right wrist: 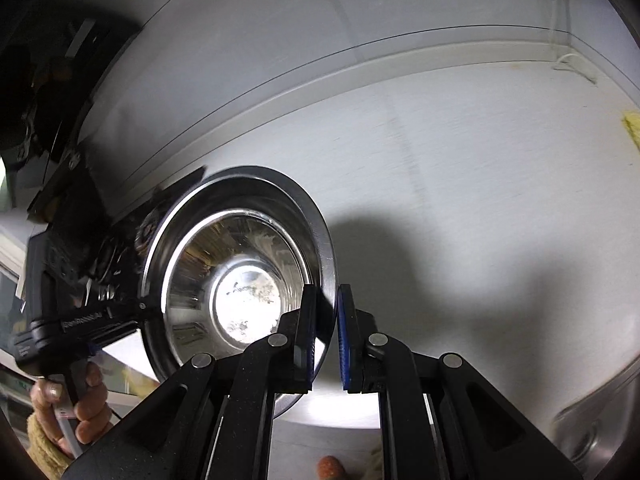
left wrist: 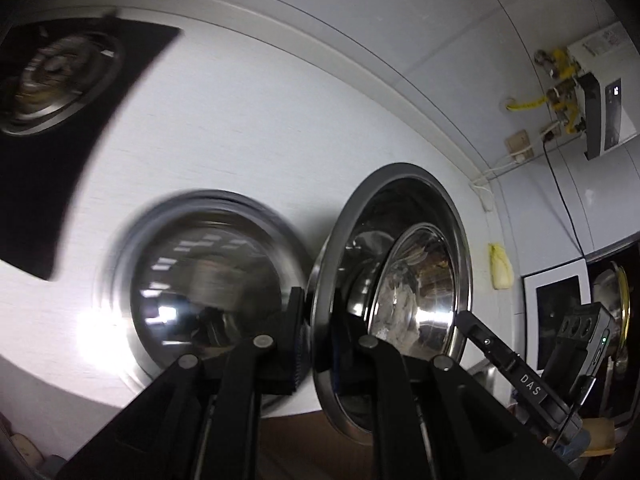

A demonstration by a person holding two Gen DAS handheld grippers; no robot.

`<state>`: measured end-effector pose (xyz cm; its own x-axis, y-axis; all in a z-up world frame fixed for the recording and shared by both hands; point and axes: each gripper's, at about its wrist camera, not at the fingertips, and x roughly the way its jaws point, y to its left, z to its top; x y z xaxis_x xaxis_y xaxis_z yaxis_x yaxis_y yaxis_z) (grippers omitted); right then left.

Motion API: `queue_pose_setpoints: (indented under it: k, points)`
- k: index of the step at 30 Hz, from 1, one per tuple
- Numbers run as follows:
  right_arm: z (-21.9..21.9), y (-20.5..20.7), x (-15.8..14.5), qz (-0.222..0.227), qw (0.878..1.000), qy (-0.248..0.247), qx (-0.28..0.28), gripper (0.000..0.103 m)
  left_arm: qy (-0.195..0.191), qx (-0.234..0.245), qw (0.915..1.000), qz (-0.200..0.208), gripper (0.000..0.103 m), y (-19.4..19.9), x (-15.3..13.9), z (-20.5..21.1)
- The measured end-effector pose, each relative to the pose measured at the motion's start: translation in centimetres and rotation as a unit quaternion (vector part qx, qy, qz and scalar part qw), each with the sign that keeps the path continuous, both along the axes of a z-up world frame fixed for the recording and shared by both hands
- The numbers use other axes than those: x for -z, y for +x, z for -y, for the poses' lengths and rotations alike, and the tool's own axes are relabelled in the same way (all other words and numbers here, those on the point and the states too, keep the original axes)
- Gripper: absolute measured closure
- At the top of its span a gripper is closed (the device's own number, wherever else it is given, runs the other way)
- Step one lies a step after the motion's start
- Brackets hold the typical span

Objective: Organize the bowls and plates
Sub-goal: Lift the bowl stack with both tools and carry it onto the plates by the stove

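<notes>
A steel bowl (left wrist: 400, 292) is held on edge above the white counter, gripped from both sides. My left gripper (left wrist: 312, 340) is shut on its rim, one finger outside and one inside. In the right wrist view my right gripper (right wrist: 326, 336) is shut on the opposite rim of the same bowl (right wrist: 236, 280), and the left gripper's body (right wrist: 80, 316) shows behind it. The right gripper (left wrist: 520, 372) also shows in the left wrist view at the bowl's right side. A second steel bowl (left wrist: 204, 280) rests on the counter to the left, blurred.
A black gas stove (left wrist: 60, 120) with a burner sits at the far left of the white counter (left wrist: 280, 120). A steel sink (right wrist: 592, 420) lies at the right. A yellow cloth (left wrist: 500, 266) lies near the wall, with pipes and a water heater (left wrist: 600, 112) above.
</notes>
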<state>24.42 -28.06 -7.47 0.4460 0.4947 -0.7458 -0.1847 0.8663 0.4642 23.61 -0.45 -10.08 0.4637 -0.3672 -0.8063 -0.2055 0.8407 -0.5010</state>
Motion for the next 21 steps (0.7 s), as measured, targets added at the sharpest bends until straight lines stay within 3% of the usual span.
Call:
queue_pose_setpoints:
  k: [5,9,16,21]
  points:
    - [-5.3,-2.1,-0.6,0.0,1.0,0.005,0.003,0.094,-0.005,-0.017,0.9998,0.004,0.093,-2.2,-1.4,-5.9]
    - [-7.7,-3.2,-1.6,0.008,1.0,-0.002,-0.007,0.094,-0.016,-0.028,0.9995,0.001,0.093,-3.9,-1.4,-8.2]
    - [-9.0,-2.7,0.5,-0.006,1.0,-0.022,-0.018,0.094,-0.023,-0.047,0.9983,-0.025,0.093,-4.6,2.9,-7.3]
    - [-8.9,-1.6,3.8,-0.022,0.999,-0.022,-0.024,0.094,-0.023,-0.059,0.9974,-0.035,0.093,-4.5,5.8,-7.0]
